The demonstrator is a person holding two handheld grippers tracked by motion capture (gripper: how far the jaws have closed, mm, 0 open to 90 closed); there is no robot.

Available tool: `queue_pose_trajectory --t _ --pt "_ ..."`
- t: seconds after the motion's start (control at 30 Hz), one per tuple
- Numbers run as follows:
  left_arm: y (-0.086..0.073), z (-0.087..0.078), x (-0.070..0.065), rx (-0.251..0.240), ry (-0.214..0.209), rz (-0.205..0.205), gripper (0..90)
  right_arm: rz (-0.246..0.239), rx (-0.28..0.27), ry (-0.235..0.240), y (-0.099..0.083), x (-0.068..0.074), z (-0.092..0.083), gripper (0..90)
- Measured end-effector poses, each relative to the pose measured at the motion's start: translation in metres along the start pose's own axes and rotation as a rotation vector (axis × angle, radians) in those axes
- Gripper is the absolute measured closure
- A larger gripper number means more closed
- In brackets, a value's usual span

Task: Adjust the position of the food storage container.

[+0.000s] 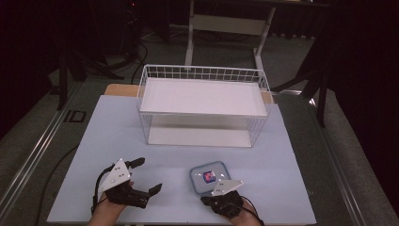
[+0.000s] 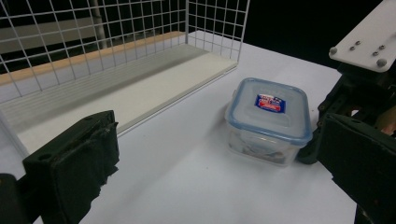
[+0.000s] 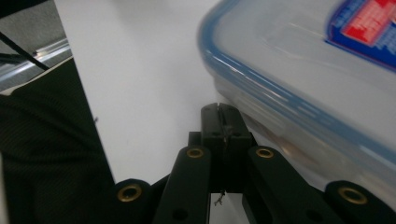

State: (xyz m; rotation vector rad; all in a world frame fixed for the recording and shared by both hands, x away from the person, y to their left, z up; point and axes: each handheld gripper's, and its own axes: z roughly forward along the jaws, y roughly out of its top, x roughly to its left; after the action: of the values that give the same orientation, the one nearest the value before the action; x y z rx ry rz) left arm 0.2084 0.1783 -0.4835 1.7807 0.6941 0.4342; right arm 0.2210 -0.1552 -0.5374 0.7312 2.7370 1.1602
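dark room around a pale counter (image 1: 117, 141) with a white wire basket (image 1: 203, 106) standing at its far side. near the front edge sits a clear lidded container (image 1: 207, 176) with a blue rim and a red-and-blue label. left gripper (image 1: 143, 176) rests well left of it, fingers (image 2: 74, 168) spread wide and empty. right gripper (image 3: 223, 122) has its fingers pressed together, tips just at the container's lower wall.

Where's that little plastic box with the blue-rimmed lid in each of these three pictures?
High view: the box sits low, right of centre, just beyond the right claw.
Left gripper view: right of centre.
Right gripper view: upper right, close and blurred.
Shared landmark: its red-and-blue lid sticker.
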Motion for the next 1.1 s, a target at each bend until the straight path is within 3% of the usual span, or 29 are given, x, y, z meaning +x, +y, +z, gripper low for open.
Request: queue_pose_trajectory --t 0.33,0.57,0.7,0.87,0.97,1.1 --pt "0.000 0.001 0.000 0.001 -0.004 0.001 0.5 -0.031 -0.019 -0.029 0.023 -0.013 0.022 90.0" --pt "0.000 0.000 -0.001 0.001 -0.007 0.002 0.5 -0.052 -0.031 -0.033 0.032 -0.013 0.027 89.9" --pt "0.000 0.000 -0.001 0.001 -0.011 -0.001 0.5 -0.056 -0.053 -0.034 0.032 -0.007 0.014 89.9" --pt "-0.001 0.000 -0.001 -0.003 -0.013 -0.013 0.5 -0.075 -0.096 -0.051 0.031 -0.004 -0.016 89.9" --pt "-0.001 0.000 -0.002 0.000 -0.012 -0.014 0.5 -0.073 -0.129 -0.086 0.030 -0.010 -0.036 88.7" --pt "0.000 -0.001 -0.001 -0.008 -0.011 -0.034 0.5 -0.024 -0.182 -0.127 0.030 -0.025 -0.059 88.3"
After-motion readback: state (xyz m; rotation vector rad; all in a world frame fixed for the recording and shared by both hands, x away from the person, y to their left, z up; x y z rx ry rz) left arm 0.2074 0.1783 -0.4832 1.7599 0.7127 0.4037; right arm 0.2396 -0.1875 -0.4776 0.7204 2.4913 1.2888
